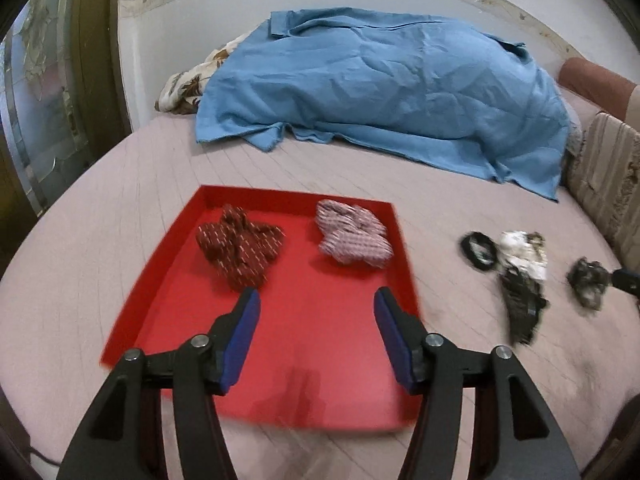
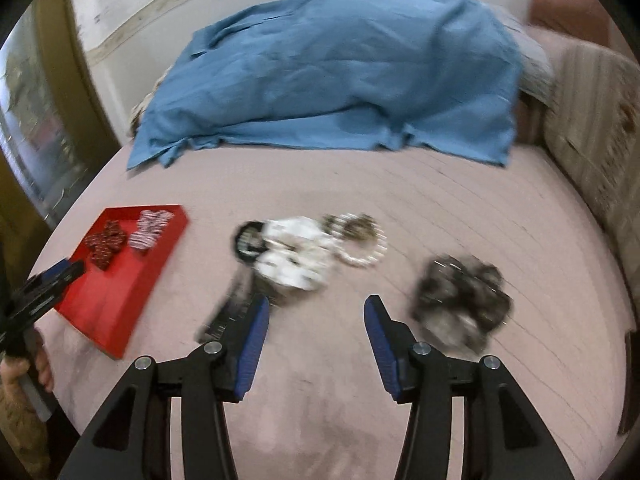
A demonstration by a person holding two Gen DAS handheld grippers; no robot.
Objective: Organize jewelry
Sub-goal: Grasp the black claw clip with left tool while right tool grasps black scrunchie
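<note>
A red tray [image 1: 320, 360] lies on the pink bed sheet and holds a dark red scrunchie [image 1: 240, 248] and a pink-and-white scrunchie [image 1: 352, 238]. My left gripper [image 1: 318, 294] hovers open over the tray's near half, nothing between its pads. To the tray's right lie a black hair tie [image 2: 250, 240], a white scrunchie [image 2: 296, 258], a pale beaded ring [image 2: 364, 244], a long dark patterned piece [image 2: 228, 312] and a dark grey scrunchie [image 2: 460, 304]. My right gripper [image 2: 317, 304] is open and empty above the sheet, between the long piece and the grey scrunchie.
A crumpled blue cloth [image 1: 380, 92] covers a mound at the back of the bed, with a floral pillow [image 1: 184, 88] at its left end. A striped cushion [image 2: 592, 128] and a bolster [image 1: 596, 80] line the right side. A hand [image 2: 24, 372] holds the left gripper [image 2: 60, 276].
</note>
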